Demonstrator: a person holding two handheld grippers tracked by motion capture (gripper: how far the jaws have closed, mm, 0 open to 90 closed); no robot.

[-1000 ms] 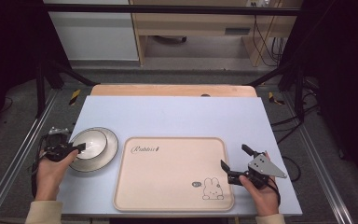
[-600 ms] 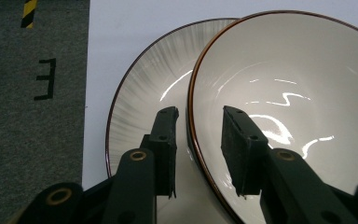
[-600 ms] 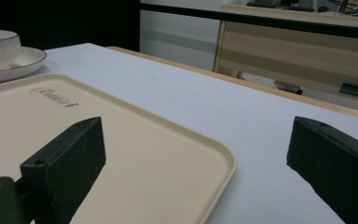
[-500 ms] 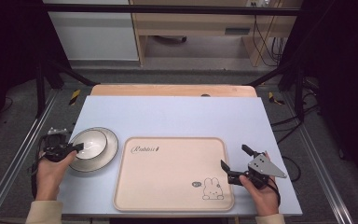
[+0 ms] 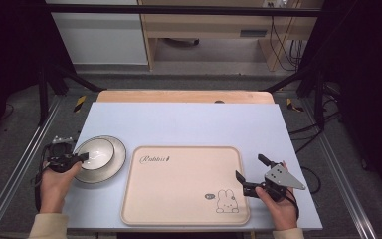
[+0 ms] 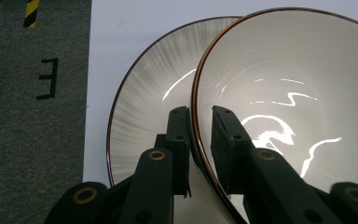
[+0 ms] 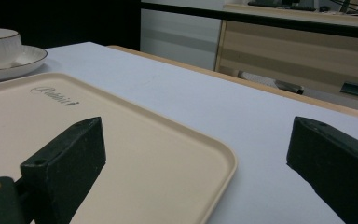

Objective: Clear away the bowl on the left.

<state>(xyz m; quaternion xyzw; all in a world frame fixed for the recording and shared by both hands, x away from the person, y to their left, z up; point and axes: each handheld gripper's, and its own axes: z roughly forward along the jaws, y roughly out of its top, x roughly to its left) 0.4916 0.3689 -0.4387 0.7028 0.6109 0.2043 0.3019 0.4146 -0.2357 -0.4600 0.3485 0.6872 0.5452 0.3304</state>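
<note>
Reading "Rabbit" on tray [image 5: 179, 199] | left gripper [image 6: 199, 140] fingers closing on bowl [image 6: 284, 102] rim

A recording lab: a table [image 5: 189, 122] framed by black metal rails [image 5: 179, 9], cables [image 5: 278, 42] trailing behind, hazard tape [image 5: 79, 103] marking the grey carpet

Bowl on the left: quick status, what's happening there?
Left gripper jaws just closed, pinching bowl rim. Bowl sits on plate. Right gripper open beside tray. Nothing in the way.
</note>
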